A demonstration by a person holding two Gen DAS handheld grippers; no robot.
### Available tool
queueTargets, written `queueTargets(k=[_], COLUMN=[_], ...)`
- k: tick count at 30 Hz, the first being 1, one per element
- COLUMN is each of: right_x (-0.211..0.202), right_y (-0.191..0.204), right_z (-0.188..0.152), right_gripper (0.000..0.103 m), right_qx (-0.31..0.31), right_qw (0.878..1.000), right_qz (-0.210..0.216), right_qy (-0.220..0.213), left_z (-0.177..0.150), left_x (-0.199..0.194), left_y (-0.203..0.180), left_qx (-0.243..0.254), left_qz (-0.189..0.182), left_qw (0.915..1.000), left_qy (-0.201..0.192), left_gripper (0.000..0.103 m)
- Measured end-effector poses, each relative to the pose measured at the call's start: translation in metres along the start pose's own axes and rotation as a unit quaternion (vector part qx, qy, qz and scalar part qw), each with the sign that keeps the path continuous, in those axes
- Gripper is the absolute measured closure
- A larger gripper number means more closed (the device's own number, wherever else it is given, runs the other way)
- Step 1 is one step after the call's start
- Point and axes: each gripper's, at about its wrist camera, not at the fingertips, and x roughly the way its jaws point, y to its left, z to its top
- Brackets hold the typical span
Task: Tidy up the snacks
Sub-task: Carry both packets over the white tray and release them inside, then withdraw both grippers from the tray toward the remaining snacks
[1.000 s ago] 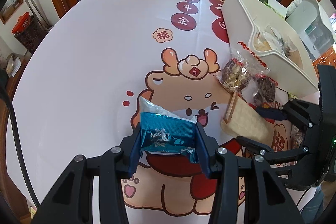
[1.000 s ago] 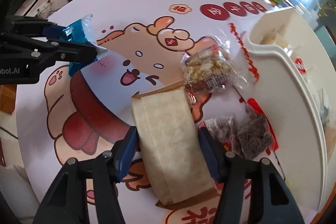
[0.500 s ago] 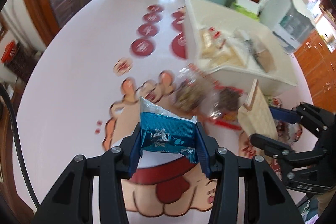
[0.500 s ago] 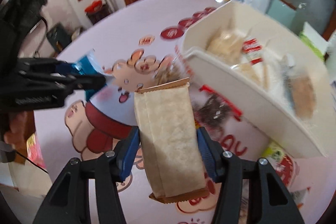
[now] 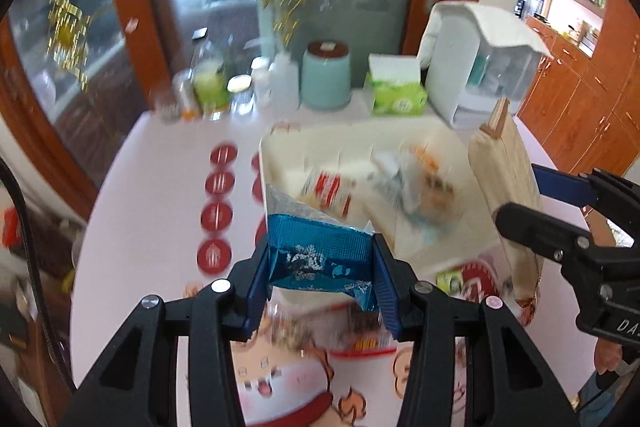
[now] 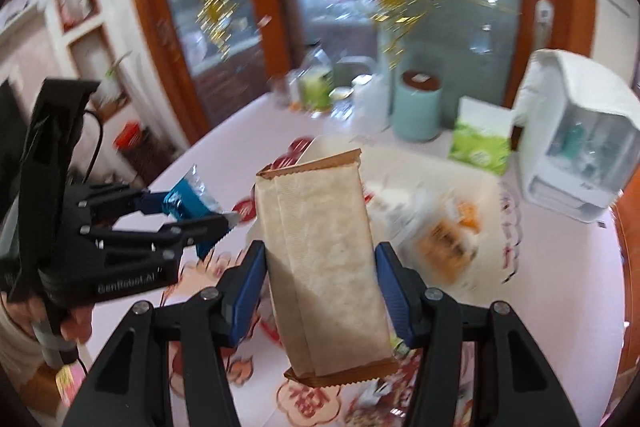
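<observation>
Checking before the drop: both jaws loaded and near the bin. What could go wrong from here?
1. The beige packet in the right gripper is long, gripped mid-length and tilted; it may pivot or slip.
2. The left gripper with the blue packet is close beside the right; they could collide over the white bin.
3. The bin already holds snacks; a packet could land on top and slide out.

— How many snack packs are lifted above the white bin (image 5: 276,163)?
— Two: one blue packet (image 5: 320,259), one beige packet (image 6: 324,263).
— And behind the bin?
— One teal canister (image 5: 326,75), one green tissue box (image 5: 396,85), one white dispenser (image 5: 476,67).
</observation>
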Motion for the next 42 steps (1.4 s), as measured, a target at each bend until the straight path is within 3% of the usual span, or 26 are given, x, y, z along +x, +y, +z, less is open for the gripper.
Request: queueTargets(k=[8,19,22,23,25,32,42], right_x=[-0.011,0.031,0.044,0.051,0.06,0.089,0.091], right_y=[-0.033,-0.066,-0.07,-0.073,-0.078,-0.099,-0.097], right_z=[0.039,0.05,0.049,0.048,0.047,0.036,0.025], right_gripper=[0.047,0.05,0.05,0.05,0.05,0.048,0.046], right_qx=[0.067,0.122,0.12,0.123,0.132,0.172,0.171], right_qw=[0.996,0.989,0.987,0.986,0.985,0.977,0.977], right_qz=[-0.047,-0.088,-0.103,-0.109,-0.112,-0.114,-0.111], right_qy=[-0.04,-0.016,-0.003,0.004,0.018,0.058,0.067], left_z=[0.05,0.068,0.069,0.069,0.069,0.065,0.059], left_x=[0.008,0.057,0.073,0.078,0.088,0.117,0.115], left_y=[-0.017,-0.021,-0.023,-0.023,-0.025,-0.023,-0.025], left_qx=[0.018,0.014,0.015,0.015,0.017,0.008,0.011], left_qz=[0.005,0.015,0.031,0.035,0.042,0.041,0.033], left_qw=[0.9996,0.9998,0.9994,0.9992,0.9989,0.9982,0.9983], left_qy=[-0.022,0.004,0.01,0.011,0.015,0.045,0.047], left_gripper=[0.057,0.055,0.032,0.019,0.01,0.009,0.009])
